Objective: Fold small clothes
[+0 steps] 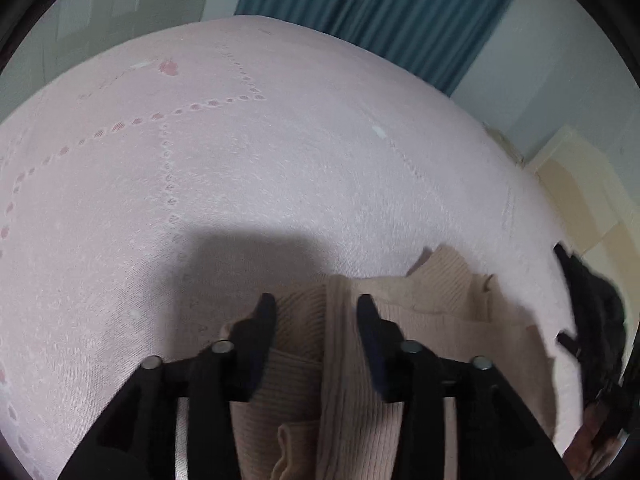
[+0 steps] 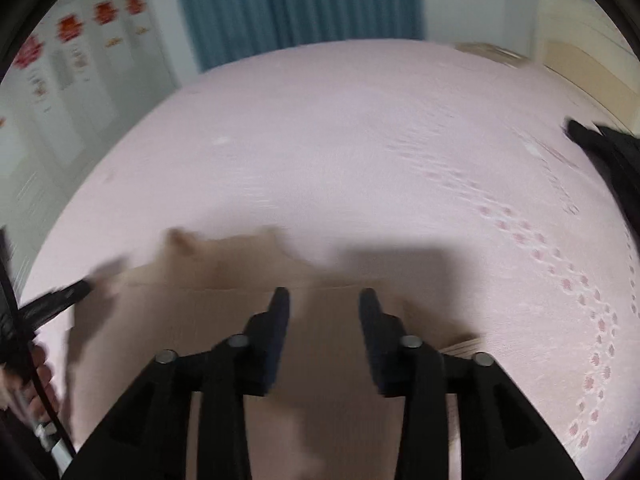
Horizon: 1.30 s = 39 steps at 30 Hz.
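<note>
Beige ribbed garment (image 1: pixel 400 320) lies on the pink bedspread (image 1: pixel 280 160) — both hand-held grippers, left (image 1: pixel 316 306) and right (image 2: pixel 324 300), spread above it.

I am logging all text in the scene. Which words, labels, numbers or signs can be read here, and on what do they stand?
No text can be read in either view.
Wall posters: red marks and small lines of print, too blurred to read.
Beige garment: no label shows.
Pink sheet: only a woven dotted pattern, no words.
Curtain: plain.
</note>
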Each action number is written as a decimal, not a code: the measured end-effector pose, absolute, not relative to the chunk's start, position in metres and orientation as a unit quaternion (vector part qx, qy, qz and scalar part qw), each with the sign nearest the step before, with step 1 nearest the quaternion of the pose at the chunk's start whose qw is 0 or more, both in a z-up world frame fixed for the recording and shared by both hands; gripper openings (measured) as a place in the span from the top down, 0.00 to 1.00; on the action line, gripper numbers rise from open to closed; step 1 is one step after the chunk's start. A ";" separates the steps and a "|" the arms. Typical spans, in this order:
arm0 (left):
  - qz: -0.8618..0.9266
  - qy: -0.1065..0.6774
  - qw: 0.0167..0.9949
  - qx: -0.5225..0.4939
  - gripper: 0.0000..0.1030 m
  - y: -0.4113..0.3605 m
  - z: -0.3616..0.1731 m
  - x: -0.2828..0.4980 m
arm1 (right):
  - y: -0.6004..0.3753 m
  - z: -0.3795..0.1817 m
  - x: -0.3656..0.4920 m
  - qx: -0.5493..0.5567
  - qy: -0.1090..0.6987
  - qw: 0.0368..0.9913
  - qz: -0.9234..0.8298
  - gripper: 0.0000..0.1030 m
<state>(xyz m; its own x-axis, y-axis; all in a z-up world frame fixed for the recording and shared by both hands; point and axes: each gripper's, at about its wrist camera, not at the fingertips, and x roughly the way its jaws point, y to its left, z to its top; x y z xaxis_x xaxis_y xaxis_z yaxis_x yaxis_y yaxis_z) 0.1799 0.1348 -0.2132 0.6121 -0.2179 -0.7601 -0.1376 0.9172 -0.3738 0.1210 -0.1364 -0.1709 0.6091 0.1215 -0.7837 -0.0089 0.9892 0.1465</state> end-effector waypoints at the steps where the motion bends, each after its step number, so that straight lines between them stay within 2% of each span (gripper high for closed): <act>1: -0.024 0.439 0.873 -0.212 0.58 0.139 -0.213 0.179 | -0.124 -0.174 0.119 0.067 0.445 0.891 0.050 0.64; 8: -0.033 0.434 0.869 -0.234 0.52 0.159 -0.219 0.163 | -0.062 -0.223 0.130 0.050 0.490 0.869 0.041 0.64; 19: -0.058 0.428 0.865 -0.256 0.49 0.182 -0.232 0.143 | -0.046 -0.235 0.186 0.002 0.500 0.865 -0.037 0.60; 25: -0.064 0.434 0.858 -0.267 0.49 0.186 -0.233 0.132 | -0.049 -0.232 0.188 0.000 0.511 0.858 -0.046 0.59; 39: -0.088 0.463 0.856 -0.213 0.49 0.167 -0.206 0.080 | -0.042 -0.208 0.067 -0.032 0.503 0.863 -0.020 0.61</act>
<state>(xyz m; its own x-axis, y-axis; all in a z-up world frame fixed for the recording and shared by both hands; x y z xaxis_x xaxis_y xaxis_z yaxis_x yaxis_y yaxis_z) 0.0803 0.1669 -0.2062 0.5563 -0.3485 -0.7544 -0.0464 0.8934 -0.4469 0.0666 -0.0418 -0.2081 0.4926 -0.0678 -0.8676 0.0024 0.9971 -0.0765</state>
